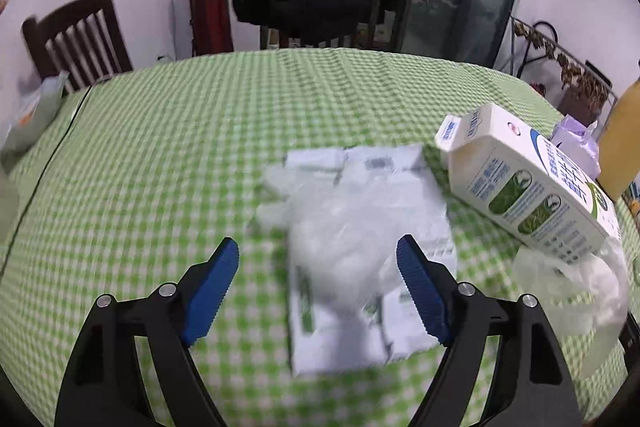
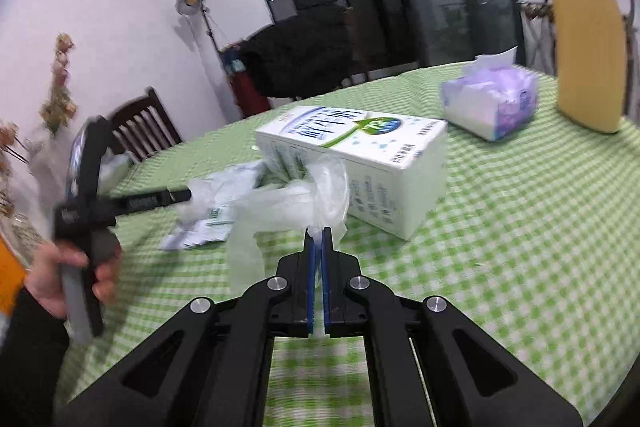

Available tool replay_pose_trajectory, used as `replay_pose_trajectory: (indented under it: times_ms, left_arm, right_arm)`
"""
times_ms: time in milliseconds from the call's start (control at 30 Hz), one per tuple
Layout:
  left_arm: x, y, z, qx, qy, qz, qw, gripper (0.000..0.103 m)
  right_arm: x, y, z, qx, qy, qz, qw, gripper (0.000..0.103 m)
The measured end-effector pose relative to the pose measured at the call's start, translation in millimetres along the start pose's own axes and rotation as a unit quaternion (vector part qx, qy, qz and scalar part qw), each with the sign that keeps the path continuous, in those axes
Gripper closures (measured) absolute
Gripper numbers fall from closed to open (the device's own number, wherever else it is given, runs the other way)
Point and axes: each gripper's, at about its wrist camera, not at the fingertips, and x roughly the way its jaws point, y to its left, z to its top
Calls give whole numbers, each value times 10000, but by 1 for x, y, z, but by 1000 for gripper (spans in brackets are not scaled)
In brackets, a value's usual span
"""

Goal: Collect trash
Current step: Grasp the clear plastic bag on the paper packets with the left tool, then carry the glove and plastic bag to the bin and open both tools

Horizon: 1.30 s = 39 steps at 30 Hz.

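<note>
Over wrappers point(image 1: 360, 227), left tool point(image 1: 318, 259) agape

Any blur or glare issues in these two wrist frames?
Left wrist: motion blur smears the white wrappers and checked tablecloth; the milk carton stays fairly sharp; fisheye bends the table edge. Right wrist: the hand on the left gripper is blurred, the carton's print is smeared but partly legible; the clear plastic glove in the right gripper looks hazy. No strong glare.
</note>
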Motion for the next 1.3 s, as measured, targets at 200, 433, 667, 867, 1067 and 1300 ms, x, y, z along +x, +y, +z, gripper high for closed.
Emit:
replay_pose_trajectory:
  times_ms: [200, 433, 667, 867, 1067, 1300]
  left_arm:
    - [15, -12, 10, 335, 201, 120, 9992, 64]
    - [-42, 16, 20, -377, -24, -421, 9984, 97]
    - [-144, 12, 16, -304, -791, -806, 9931, 98]
    - [-205, -22, -7, -129, -1197, -1245, 9849, 99]
    - [-242, -105, -61, 555, -1322, -1903, 9712, 99]
    - [-267, -231, -119, 1495, -1283, -2854, 9379, 99]
  right_arm:
    - [-4, -16, -2, 446, 91, 35, 9990, 100]
    - [-1, -17, -5, 544, 226, 186, 9981, 100]
    - [-45, -5, -5, 234, 1, 120, 9997, 100]
    - [-140, -17, 5, -60, -492, -379, 9980, 100]
    - [-251, -75, -20, -10, -677, -1263, 9897, 100]
    - [-359, -149, -79, 388, -650, -2477, 9659, 100]
